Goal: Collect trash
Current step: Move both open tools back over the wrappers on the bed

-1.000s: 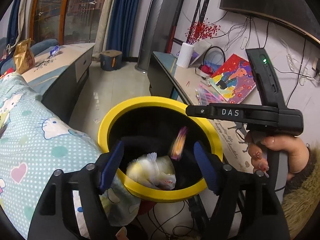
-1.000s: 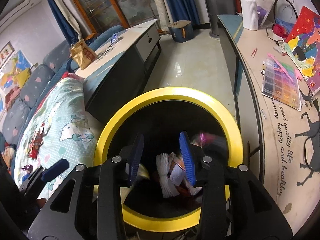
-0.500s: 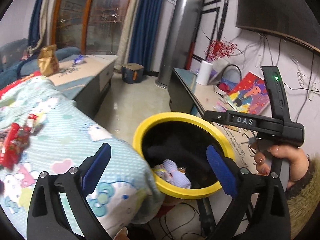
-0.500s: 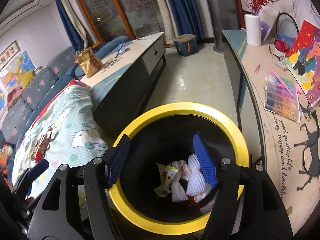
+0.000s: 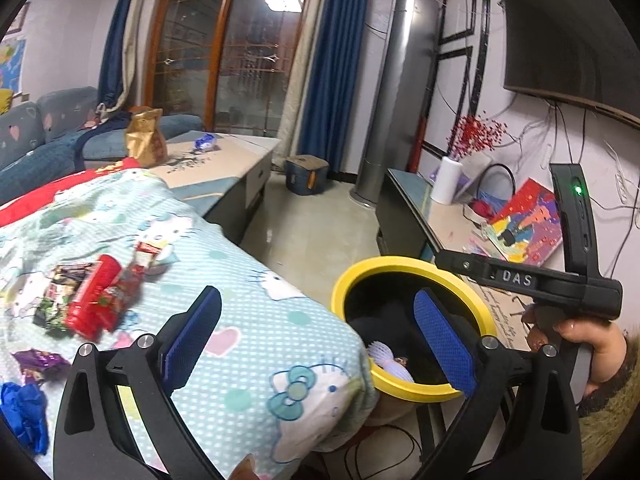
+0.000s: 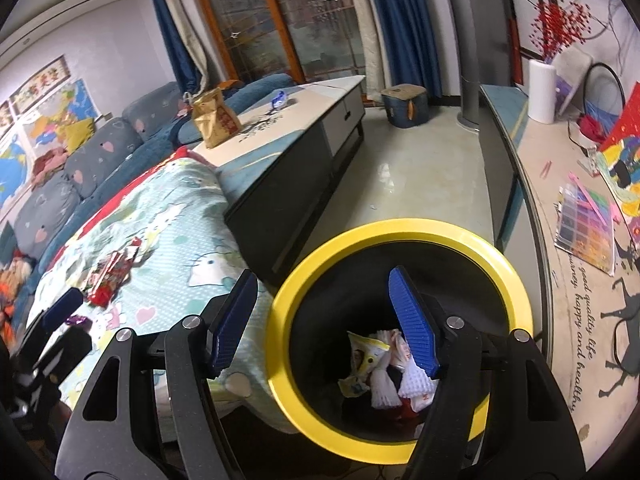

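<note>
- We are taking the yellow-rimmed bin (image 6: 400, 236) as our landmark; it is standing on the floor, tight against the end of the cartoon-print blanket (image 5: 256, 320), with the long cabinet (image 6: 576, 280) along its other side.
- We are holding the left gripper (image 5: 316, 332) over the blanket's end, just beside the bin, with its jaws spread very wide and nothing between the blue pads (image 5: 192, 332); the far pad is showing in front of the bin's mouth.
- We are holding the right gripper (image 6: 324, 320) above the bin's near rim; its jaws have just been opening and now stand partly apart, gripping nothing.
- Down inside the bin, white foam netting (image 6: 400, 384) and a yellow-and-white wrapper (image 6: 360, 360) are lying in a loose heap on the bottom.
- Farther along the blanket, well away from the bin, red snack wrappers (image 5: 100, 296) are lying in a cluster, with a purple wrapper (image 5: 40, 360) and something crumpled and blue (image 5: 20, 408) nearer to us.
- Beyond the blanket from the bin, a gold paper bag (image 6: 214, 118) is standing on the low table (image 6: 304, 100).
- A hand (image 5: 576, 332) is gripping the right gripper's handle on the bin's cabinet side.
</note>
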`<state>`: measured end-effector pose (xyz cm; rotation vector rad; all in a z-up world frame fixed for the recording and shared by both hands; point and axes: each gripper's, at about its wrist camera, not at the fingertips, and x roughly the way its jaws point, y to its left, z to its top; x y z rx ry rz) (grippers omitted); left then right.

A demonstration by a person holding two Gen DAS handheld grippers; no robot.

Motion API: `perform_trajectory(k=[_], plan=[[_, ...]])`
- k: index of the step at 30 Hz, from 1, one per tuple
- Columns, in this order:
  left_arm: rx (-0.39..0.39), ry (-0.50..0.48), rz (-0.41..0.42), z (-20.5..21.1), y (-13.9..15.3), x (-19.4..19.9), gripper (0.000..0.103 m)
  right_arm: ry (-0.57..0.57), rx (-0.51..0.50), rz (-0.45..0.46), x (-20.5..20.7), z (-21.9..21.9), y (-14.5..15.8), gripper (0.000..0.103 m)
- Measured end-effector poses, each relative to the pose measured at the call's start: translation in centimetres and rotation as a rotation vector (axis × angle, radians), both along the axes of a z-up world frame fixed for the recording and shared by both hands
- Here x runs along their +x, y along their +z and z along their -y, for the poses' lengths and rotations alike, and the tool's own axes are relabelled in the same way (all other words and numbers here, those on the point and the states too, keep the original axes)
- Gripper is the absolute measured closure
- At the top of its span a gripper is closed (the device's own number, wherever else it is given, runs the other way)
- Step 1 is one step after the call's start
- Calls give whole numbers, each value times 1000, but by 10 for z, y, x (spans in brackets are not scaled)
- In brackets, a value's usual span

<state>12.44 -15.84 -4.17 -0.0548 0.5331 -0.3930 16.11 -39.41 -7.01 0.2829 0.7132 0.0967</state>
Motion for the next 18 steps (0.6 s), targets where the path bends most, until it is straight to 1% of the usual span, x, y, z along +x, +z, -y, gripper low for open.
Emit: perform_trajectory(k=[8,18], plan=[[-21,81,29,-32,12,-5,9,66,-17,35,-6,-29,12,43],[-33,174,62,-66,23,-7,9,172,-47,60,-12,-72,19,43]])
